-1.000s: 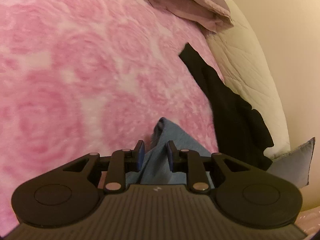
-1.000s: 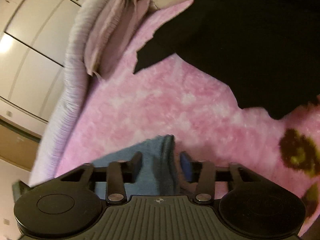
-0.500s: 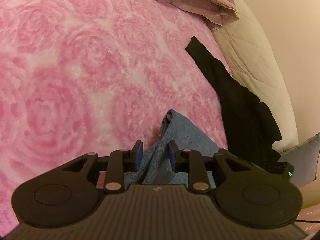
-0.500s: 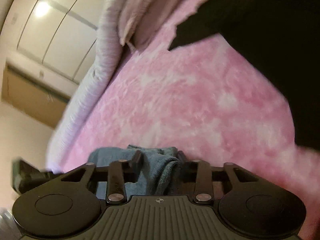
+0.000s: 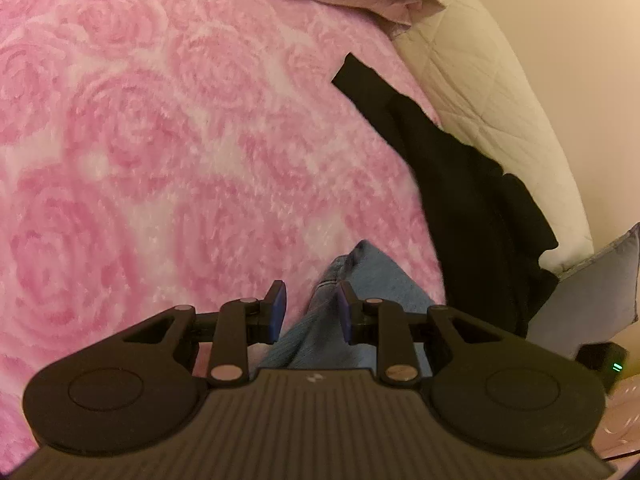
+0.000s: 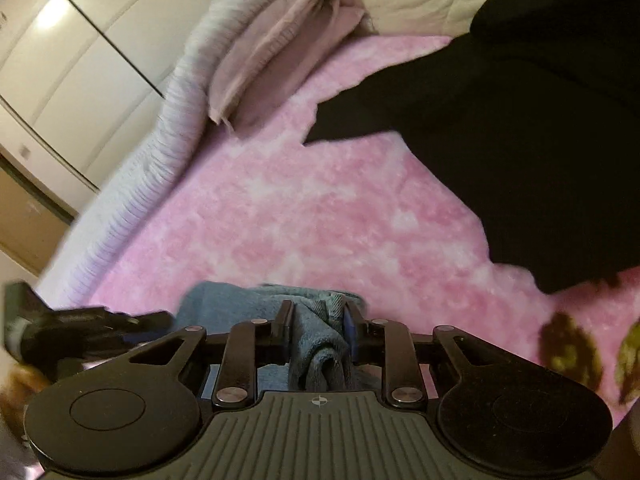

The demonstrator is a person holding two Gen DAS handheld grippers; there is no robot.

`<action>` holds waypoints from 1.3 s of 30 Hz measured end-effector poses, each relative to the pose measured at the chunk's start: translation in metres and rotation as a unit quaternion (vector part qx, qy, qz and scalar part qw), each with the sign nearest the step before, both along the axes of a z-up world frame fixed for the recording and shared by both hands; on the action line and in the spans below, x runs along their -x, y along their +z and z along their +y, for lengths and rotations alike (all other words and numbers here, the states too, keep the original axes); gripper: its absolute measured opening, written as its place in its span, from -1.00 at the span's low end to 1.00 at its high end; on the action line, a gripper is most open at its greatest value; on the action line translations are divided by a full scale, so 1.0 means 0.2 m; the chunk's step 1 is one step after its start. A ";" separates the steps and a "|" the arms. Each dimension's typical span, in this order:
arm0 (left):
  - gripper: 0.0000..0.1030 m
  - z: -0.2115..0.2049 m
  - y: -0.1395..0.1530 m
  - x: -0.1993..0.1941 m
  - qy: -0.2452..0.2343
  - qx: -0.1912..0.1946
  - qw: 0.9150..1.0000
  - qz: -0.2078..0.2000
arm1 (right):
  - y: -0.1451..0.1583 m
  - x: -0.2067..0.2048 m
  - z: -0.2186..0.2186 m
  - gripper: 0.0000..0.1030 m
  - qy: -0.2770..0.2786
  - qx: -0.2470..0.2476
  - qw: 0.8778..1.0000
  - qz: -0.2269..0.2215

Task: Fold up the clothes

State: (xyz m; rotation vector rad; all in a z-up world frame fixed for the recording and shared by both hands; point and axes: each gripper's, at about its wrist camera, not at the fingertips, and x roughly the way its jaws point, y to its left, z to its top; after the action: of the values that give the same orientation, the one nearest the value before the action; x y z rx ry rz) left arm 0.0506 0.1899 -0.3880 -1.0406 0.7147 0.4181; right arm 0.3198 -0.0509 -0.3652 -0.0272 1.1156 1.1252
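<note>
A: Quick pass. What's the garment?
B: Blue garment, denim-looking weave, faded mid blue. Left wrist view: low centre of frame, a narrow bunched ridge running up from the tool body, with a seamed corner at its tip.
A: Left gripper?
B: Jaws stand apart. Cloth touches the right-hand pad; bare gap beside the left pad, pink showing through it. Not clamping.
A: Right gripper?
B: Jaws closed in on the blue garment. A thick rolled fold fills the space between them, layers stacked, green-blue hem edge at the top. More cloth spreads flat toward the lower left of that frame.
A: Surface?
B: Pink blanket, fluffy, rose pattern, fills most of both views. Garment lies on it.
A: Other stuff?
B: Black garment right of centre in the left wrist view, close to the blue one, draped toward a cream quilted cushion. Same black garment fills the upper right of the right wrist view. Mauve pillow upper centre there. The other gripper shows at the left edge, blurred.
</note>
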 end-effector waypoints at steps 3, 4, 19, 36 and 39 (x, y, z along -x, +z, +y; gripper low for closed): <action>-0.58 -0.02 0.02 -0.01 -0.006 -0.011 1.000 -0.001 | -0.12 -0.09 0.04 -0.56 -0.010 0.015 0.999 0.042; -0.58 -0.03 0.04 -0.01 -0.009 -0.019 1.000 0.004 | -0.16 -0.11 0.05 -0.53 -0.011 0.017 0.998 0.057; -0.58 -0.15 0.24 0.02 -0.075 -0.098 0.992 0.031 | 0.14 0.03 -0.03 -0.16 -0.106 0.091 0.990 -0.030; -0.41 -0.26 -0.06 0.66 -0.007 0.055 0.998 -0.029 | 0.07 0.90 -0.57 -0.24 -0.184 0.095 0.978 0.003; -0.78 -0.22 -0.16 0.64 0.003 0.067 0.997 -0.048 | 0.02 0.89 -0.61 -0.36 -0.219 0.067 0.973 0.032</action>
State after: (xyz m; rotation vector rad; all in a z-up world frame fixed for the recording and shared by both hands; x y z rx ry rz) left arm -0.0774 0.1452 -0.4197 -1.1811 0.6609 0.3268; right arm 0.1426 -0.1735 -0.3621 0.1451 1.1829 0.6601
